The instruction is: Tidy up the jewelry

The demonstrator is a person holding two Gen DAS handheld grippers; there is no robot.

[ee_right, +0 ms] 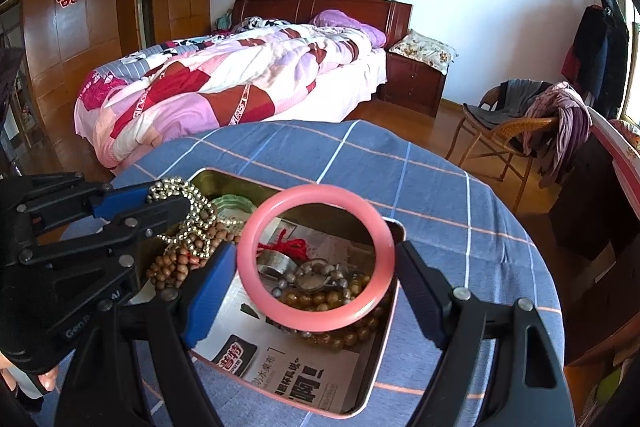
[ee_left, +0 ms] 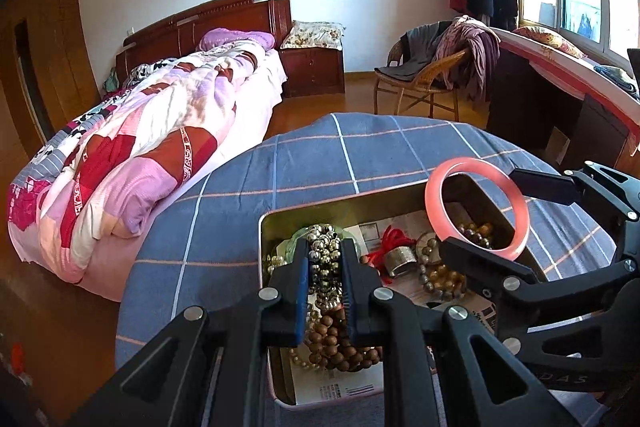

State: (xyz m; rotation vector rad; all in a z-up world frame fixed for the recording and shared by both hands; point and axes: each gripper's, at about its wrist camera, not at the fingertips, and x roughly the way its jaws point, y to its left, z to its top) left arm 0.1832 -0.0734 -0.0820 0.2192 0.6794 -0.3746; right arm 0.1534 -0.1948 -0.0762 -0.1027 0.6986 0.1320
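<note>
2 grippers hold jewelry over an open tin on a blue checked tablecloth.

The left gripper (ee_left: 325, 267) is clenched on a bundle of bead strands (ee_left: 326, 259): silver metallic beads at the top and brown wooden beads hanging below, dangling into the left part of the metal tin (ee_left: 264, 227). The right gripper (ee_right: 316, 259) grasps a pink bangle (ee_right: 316, 257) across its width, 1 pad on each side, the ring held upright above the right half of the tin. Inside the tin, on a printed paper lining (ee_right: 304, 375), lie a red cord (ee_right: 288, 247), a silver cuff (ee_right: 276, 265), amber-brown bead bracelets (ee_right: 344, 331) and a pale green bangle (ee_right: 232, 205) at the far left corner. The tablecloth (ee_right: 440, 195) covers a round table; a bed (ee_right: 224, 79) stands far behind it.
</note>
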